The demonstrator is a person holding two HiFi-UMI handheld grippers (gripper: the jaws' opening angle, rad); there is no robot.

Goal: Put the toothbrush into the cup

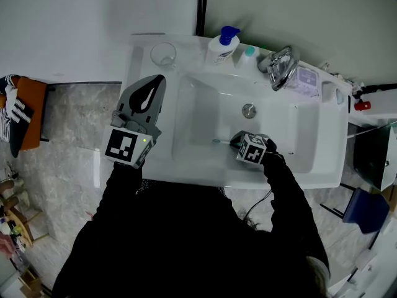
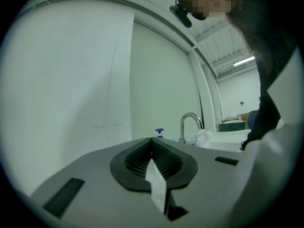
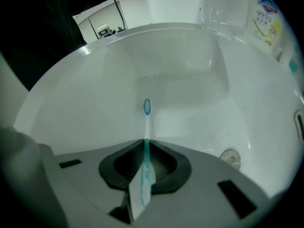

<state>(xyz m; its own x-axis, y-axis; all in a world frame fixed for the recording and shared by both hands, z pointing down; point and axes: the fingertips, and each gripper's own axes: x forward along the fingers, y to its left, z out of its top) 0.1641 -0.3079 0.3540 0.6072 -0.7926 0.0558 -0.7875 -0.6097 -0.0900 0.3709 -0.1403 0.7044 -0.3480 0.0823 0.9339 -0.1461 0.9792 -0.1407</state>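
The teal and white toothbrush (image 3: 147, 109) lies in the white sink basin (image 1: 205, 113), its bristle head pointing away from my right gripper (image 3: 145, 142). That gripper points steeply down into the basin, shut on the toothbrush handle. In the head view the toothbrush (image 1: 221, 141) pokes out left of the right gripper (image 1: 237, 143). The clear glass cup (image 1: 163, 54) stands at the sink's back left corner and shows again as the cup (image 3: 211, 17) in the right gripper view. My left gripper (image 1: 159, 79) hovers over the sink's left rim, shut and empty, as does the left gripper (image 2: 152, 139).
A white soap bottle (image 1: 222, 45) with a blue pump stands behind the basin, next to a chrome faucet (image 1: 280, 67). The drain (image 1: 249, 110) sits mid-basin. A wall rises behind the sink. Marble floor lies to the left, with an orange item (image 1: 28, 113) on it.
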